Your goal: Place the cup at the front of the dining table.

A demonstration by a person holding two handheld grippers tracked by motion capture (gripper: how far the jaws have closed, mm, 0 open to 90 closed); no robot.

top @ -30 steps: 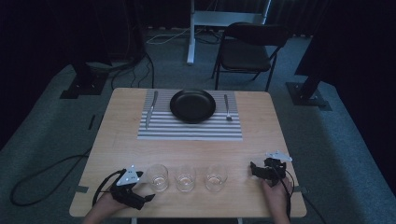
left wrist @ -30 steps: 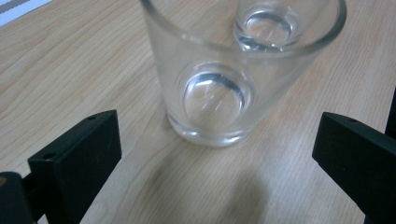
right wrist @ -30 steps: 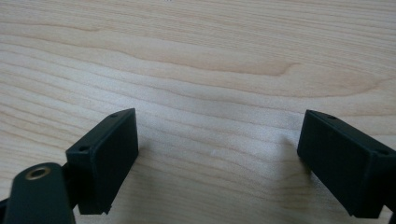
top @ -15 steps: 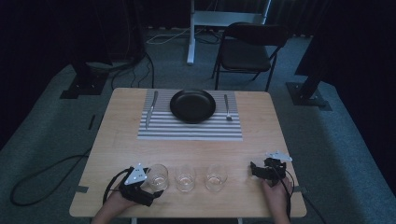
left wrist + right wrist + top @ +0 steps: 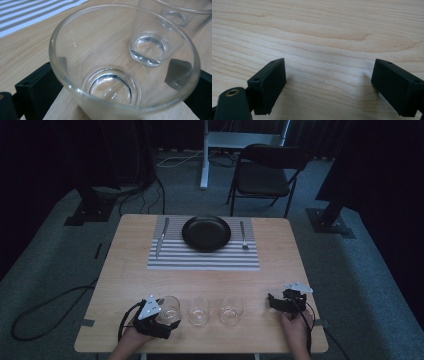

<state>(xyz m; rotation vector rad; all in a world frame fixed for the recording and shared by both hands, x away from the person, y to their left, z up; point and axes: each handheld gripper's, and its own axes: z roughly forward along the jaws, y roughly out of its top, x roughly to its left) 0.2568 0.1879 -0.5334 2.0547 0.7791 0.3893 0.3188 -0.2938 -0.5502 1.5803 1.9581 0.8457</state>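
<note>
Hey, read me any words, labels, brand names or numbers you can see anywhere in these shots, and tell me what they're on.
No readable text anywhere.
Leftmost glass: plain clear glass, no mark or print.
Left gripper and right gripper: black jaws with screw holes, no label.
Black plate, striped placemat, knife, fork: no lettering visible from the high view.
Table: bare wood grain.

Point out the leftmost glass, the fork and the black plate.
leftmost glass (image 5: 169, 308): high view, bowl.
fork (image 5: 243, 236): high view, handle.
black plate (image 5: 206, 232): high view, centre.
</note>
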